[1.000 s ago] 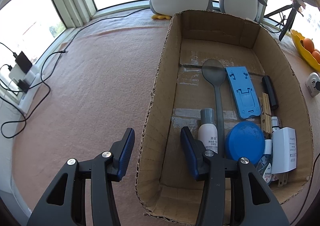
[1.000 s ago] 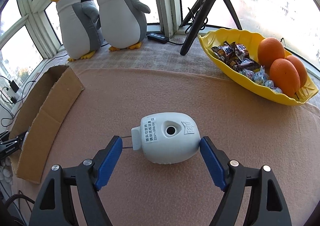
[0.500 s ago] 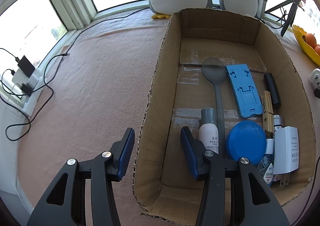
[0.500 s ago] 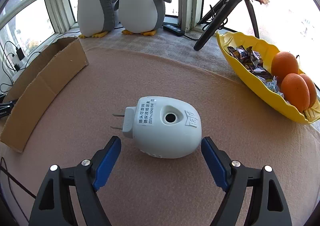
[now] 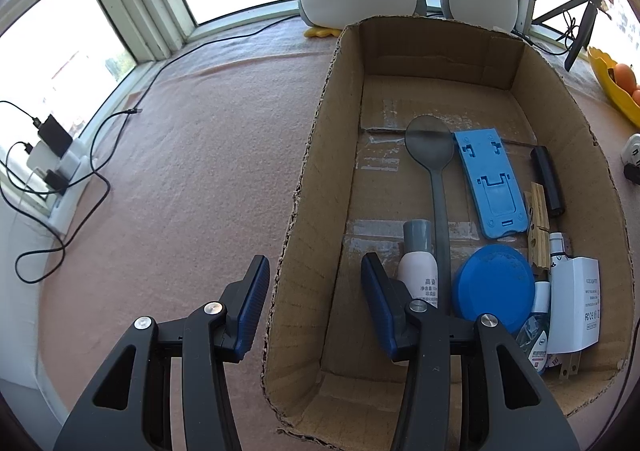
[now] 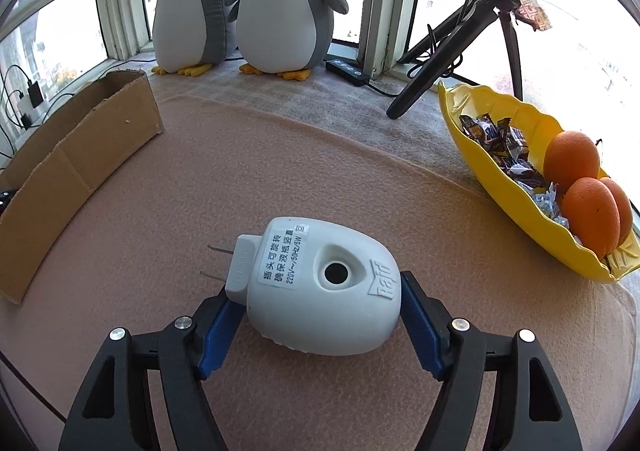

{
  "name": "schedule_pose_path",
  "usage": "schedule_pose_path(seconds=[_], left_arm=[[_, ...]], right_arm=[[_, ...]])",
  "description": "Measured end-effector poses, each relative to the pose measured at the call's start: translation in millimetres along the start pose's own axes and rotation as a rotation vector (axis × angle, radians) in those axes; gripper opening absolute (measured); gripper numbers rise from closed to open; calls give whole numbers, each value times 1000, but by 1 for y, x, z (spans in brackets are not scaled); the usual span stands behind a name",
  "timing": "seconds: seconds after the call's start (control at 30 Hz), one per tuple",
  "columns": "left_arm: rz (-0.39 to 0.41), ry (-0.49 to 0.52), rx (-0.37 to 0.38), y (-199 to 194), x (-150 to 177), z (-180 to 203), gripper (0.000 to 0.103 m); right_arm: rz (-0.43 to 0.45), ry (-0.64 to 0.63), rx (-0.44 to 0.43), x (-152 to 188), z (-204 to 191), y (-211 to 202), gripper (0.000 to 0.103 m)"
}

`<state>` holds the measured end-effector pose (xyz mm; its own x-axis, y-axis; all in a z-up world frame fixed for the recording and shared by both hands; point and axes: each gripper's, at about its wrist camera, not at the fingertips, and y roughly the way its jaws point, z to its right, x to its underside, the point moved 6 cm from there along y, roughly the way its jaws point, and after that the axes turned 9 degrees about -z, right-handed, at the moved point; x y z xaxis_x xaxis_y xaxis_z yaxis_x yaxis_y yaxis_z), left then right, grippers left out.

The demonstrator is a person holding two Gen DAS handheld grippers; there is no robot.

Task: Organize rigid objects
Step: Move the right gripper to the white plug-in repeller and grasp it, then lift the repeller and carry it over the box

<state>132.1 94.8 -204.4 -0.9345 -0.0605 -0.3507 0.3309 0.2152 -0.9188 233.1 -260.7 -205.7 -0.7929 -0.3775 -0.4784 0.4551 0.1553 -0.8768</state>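
Observation:
A white plug-in device [image 6: 320,287] with two prongs lies on the pink felt table. My right gripper [image 6: 316,325] is shut on it, with blue pads against both its sides. The cardboard box [image 5: 308,187] holds a grey spoon [image 5: 434,171], a blue phone stand [image 5: 490,187], a blue lid [image 5: 494,287], a white bottle [image 5: 418,263], a white charger [image 5: 574,303], a clothespin and a black item. My left gripper [image 5: 316,303] is open and empty, straddling the box's left wall near its front corner. The box also shows at the left of the right wrist view [image 6: 76,159].
Two plush penguins [image 6: 248,3] stand at the window. A yellow dish [image 6: 500,155] with oranges and sweets sits at the right, a black tripod [image 6: 460,39] behind it. A power strip with cables [image 5: 56,171] lies left of the table.
My right gripper has moved in and closed on the white plug-in device, which lay between open jaws before. The left gripper has hardly moved.

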Motion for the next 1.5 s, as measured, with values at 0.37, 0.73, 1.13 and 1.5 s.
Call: schedule_pose_path(seconds=[0.37,0.73,1.13,1.5], left_arm=[[-1,-4,3,1,-1,-1,47],[-1,-18,22,1,1,-3,47],[12,-28,64,2,2,-5,47],[25,-31,98,4,2,-8,47]], right_arm=[[28,12,-15,2,-2,-7,68],[62,35,-27,-7,-20,-39,68],[114,-31,-71,-32,-83,-78,68],[163,-106,-136,-73,-164,-93,68]])
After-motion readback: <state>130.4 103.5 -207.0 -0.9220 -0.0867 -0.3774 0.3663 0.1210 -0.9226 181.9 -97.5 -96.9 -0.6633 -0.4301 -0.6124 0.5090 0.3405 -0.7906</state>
